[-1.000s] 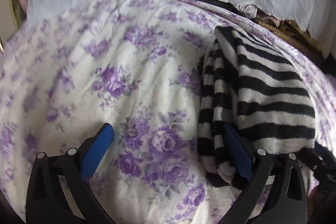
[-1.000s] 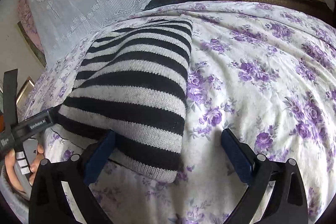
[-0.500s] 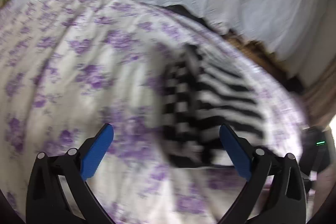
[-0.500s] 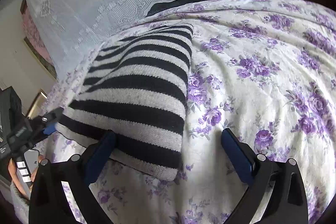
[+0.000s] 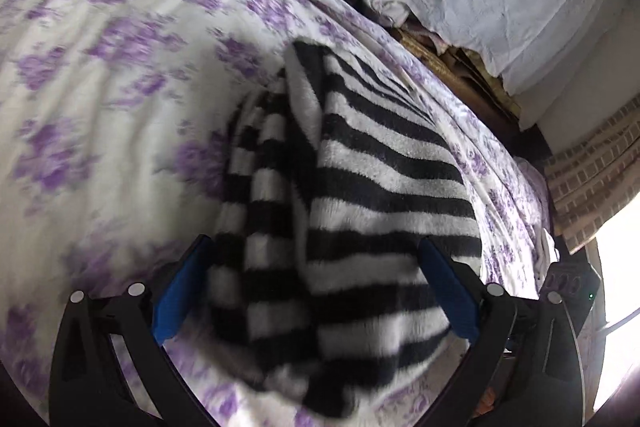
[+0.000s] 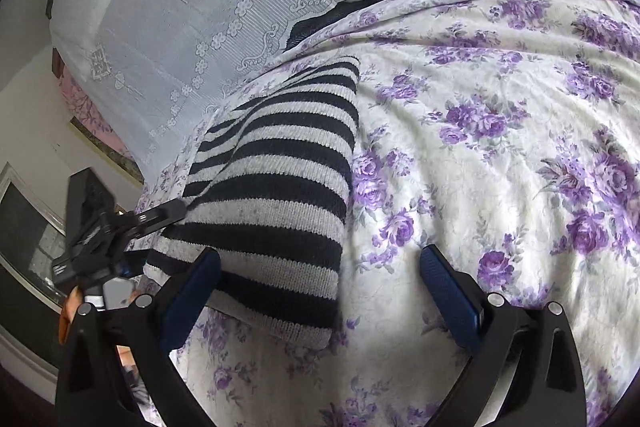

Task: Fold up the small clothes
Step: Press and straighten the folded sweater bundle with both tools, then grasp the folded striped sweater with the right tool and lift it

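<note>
Striped black-and-white sweater (image 5: 360, 211), folded into a thick bundle, lying on the flowery purple-and-white bedsheet (image 5: 100, 87). Seen again from the right wrist camera (image 6: 276, 195), with its knit rows neat and its right side a clean straight edge. Soft layers stacked on the left side in the left wrist view, a bit blurry there.

Left gripper (image 5: 316, 287) spread wide, blue pads (image 5: 180, 287) far apart, holding nothing. Sweater's near end sitting between the two fingers, spilling down toward the camera. Cannot tell if the pads touch the cloth or just sit beside it.

Right gripper (image 6: 320, 291) spread wide too, gripping nothing. Left blue pad (image 6: 192, 291) right at the sweater's near edge, maybe touching, hard to say. Right pad (image 6: 448, 291) over bare sheet, well apart from the sweater. Near right corner of the sweater lying between the two fingers.

Also in the right wrist view: the left gripper (image 6: 104, 227) from the side, at the sweater's left edge, black frame tipped toward the cloth, a bit of the person's hand (image 6: 66, 311) under it.

White lace cloth (image 6: 192, 7) hanging behind the bed, past the far end of the sweater. Some brown woven stuff (image 5: 448, 59) peeking out below the lace at the back. Tan brick-pattern cloth (image 5: 592, 179) at the far right of the left wrist view, next to a very bright window.
</note>
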`<state>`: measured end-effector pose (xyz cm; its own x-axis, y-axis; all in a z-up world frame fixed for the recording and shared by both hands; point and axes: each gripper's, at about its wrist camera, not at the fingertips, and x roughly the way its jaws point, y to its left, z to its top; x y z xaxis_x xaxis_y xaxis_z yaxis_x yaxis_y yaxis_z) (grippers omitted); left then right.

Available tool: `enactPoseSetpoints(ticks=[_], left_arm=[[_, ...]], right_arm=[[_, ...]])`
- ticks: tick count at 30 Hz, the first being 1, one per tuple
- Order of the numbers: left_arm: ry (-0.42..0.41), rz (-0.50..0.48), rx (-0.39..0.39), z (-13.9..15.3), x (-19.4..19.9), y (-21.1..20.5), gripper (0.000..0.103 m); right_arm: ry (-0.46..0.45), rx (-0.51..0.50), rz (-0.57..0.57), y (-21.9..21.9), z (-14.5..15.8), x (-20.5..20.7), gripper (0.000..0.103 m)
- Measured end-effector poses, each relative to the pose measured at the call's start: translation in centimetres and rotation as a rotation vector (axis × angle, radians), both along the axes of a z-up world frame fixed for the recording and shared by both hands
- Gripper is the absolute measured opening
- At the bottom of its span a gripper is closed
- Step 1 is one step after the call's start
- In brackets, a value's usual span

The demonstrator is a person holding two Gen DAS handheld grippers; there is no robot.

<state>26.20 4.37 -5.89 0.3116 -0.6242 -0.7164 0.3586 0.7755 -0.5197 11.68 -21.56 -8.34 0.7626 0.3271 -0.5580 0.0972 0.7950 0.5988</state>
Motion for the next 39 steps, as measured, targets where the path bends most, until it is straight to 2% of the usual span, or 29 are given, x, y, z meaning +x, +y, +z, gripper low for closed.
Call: enactPoseSetpoints(ticks=[4,6,11,15,17,20,23,27,30,32,34,35,37,39], left_arm=[[-0.033,-0.061,-0.01,-0.7,-0.3,-0.5,0.098],[-0.026,-0.09,-0.041,-0.7,-0.6,-0.3,0.098],[-0.034,-0.116,-0.044,-0.7,-1.4,-0.4,0.098],[-0.036,-0.133,-0.061,-0.5,-1.8,-0.6,0.098],[-0.032,-0.135,-0.07,-0.6,-1.8,-0.4,0.098],[-0.035,-0.131,-0.06,-0.8,-1.5,-0.9,0.099],[-0.065,-0.091,0.005,-1.1,-1.0,-1.8,0.099],[-0.125,-0.053,0.053,-0.4,-1.7,-1.9,0.099],[-0.172,0.045,0.041,0.6,-1.7,-0.3,0.099],[-0.197,0.125,0.05,1.0,-1.3,0.6,0.099],[-0.172,0.158,0.142,0.1,-0.3,0.3,0.099],[-0.18,0.151,0.197,-0.1,-0.2,-0.5,0.099],[-0.243,0.148,0.292,0.1,-0.8,-1.9,0.099],[-0.267,0.144,0.315,0.3,-1.0,-2.3,0.099]], right_arm=[[0.001,0.027,0.003,-0.6,0.2,0.2,0.1],[0.008,0.042,-0.006,-1.2,0.4,0.8,0.1],[0.031,0.153,-0.064,-2.5,0.6,3.2,0.1],[0.026,0.263,-0.008,-2.6,0.5,6.2,0.1],[0.033,0.281,0.052,-2.0,0.3,7.7,0.1],[0.052,0.193,0.109,-1.1,0.4,9.5,0.1],[0.061,0.142,0.12,-0.8,0.6,11.0,0.099],[0.013,0.112,0.05,-2.0,1.7,9.4,0.1],[-0.059,0.042,-0.028,-2.7,3.2,8.4,0.1],[-0.045,-0.023,-0.047,-2.2,3.5,9.4,0.1],[0.059,-0.128,-0.005,-0.9,2.4,11.7,0.1],[0.076,-0.129,0.023,-0.5,1.3,12.3,0.1],[0.069,-0.111,0.022,-1.2,1.2,12.2,0.1],[0.059,-0.123,0.02,-1.2,1.4,11.9,0.1]])
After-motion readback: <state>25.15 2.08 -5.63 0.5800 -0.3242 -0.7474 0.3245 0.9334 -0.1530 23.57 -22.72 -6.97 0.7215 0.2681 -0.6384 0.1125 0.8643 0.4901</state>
